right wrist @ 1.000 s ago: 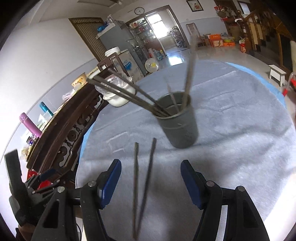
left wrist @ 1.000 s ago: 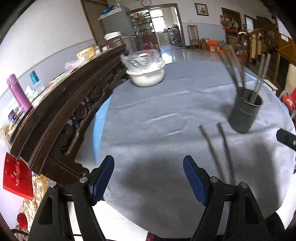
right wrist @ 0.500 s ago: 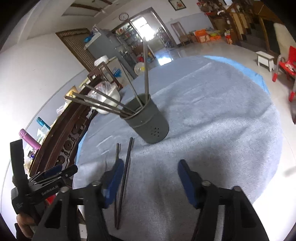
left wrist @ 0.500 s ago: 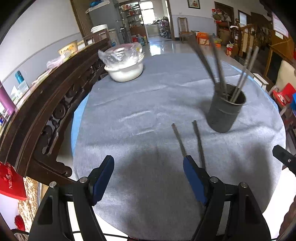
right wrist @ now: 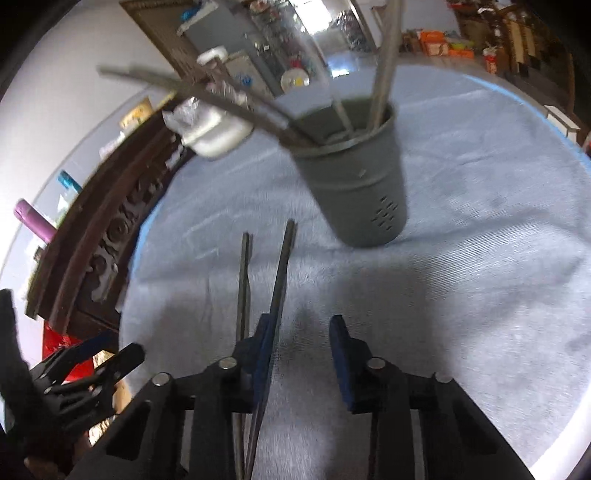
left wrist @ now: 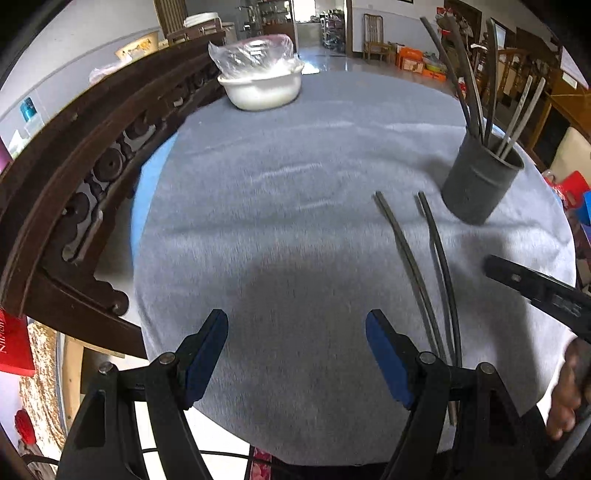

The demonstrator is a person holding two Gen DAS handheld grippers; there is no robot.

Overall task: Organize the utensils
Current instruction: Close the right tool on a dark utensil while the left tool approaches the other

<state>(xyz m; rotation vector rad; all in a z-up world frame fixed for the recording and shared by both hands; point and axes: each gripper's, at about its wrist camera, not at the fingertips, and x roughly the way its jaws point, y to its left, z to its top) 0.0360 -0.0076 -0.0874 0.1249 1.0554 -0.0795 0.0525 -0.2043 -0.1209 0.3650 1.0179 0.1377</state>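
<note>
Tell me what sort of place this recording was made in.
Most likely the main room of a home, perhaps joined to a small shop: a round table under a grey cloth, a carved dark wooden chair back beside it, and stocked shelves past the doorway.

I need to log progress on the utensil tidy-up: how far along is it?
Done: several grey chopsticks already stand in the dark grey perforated holder. In hand: nothing yet; the right gripper has just been closing, with one of the two loose grey chopsticks running over its left finger, not clamped. Left: both loose ones on the grey tablecloth. The left gripper is open, empty.
</note>
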